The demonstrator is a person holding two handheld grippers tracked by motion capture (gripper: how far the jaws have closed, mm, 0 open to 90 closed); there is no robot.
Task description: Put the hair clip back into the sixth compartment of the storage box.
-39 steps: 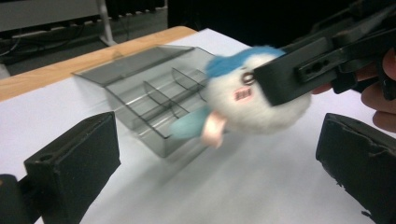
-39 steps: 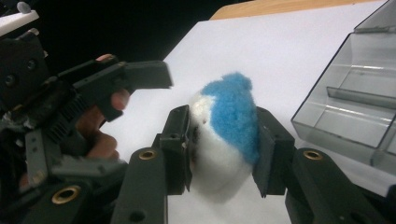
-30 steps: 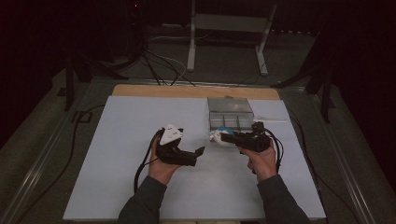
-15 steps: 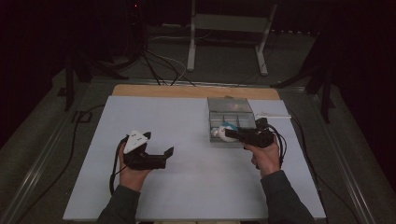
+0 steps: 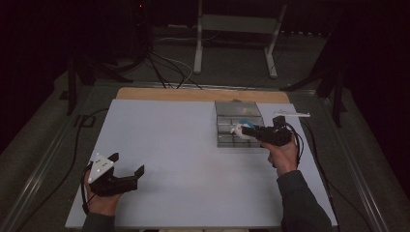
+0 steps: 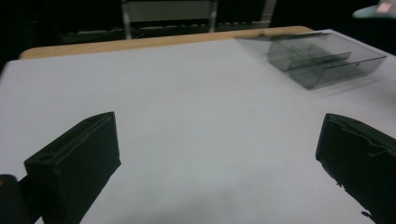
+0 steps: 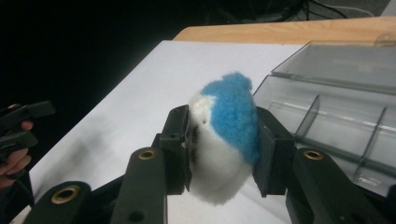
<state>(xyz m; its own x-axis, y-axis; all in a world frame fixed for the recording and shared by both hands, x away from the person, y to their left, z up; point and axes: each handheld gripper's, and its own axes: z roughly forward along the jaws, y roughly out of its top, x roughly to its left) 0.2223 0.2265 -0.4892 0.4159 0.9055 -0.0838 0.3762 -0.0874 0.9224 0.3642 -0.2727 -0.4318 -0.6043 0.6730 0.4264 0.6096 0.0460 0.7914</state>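
Nearest the person, the left gripper [image 5: 126,170] sat low at the near left part of the white table [image 5: 164,145], its jaws spread wide apart with nothing between them. In the left gripper view only bare tabletop lay between the two black fingers [image 6: 77,158], and the clear compartment box [image 6: 317,58] lay well ahead of them and off to their right, near the far edge.

Farther out, the right gripper [image 5: 240,130] was held over the near edge of the box [image 5: 239,123], its jaws clamped on a small blue-and-white plush ball [image 5: 238,129]. In the right gripper view the ball [image 7: 226,135] sat squeezed between the two finger pads [image 7: 180,140], its blue patch turned up and toward the right-hand pad, its white underside bulging below them. Just beyond and to the right of the fingers lay the box's divided compartments [image 7: 327,121], with its open lid [image 7: 345,60] behind them. The person's other hand [image 7: 14,158] showed far off to the left of the fingers.
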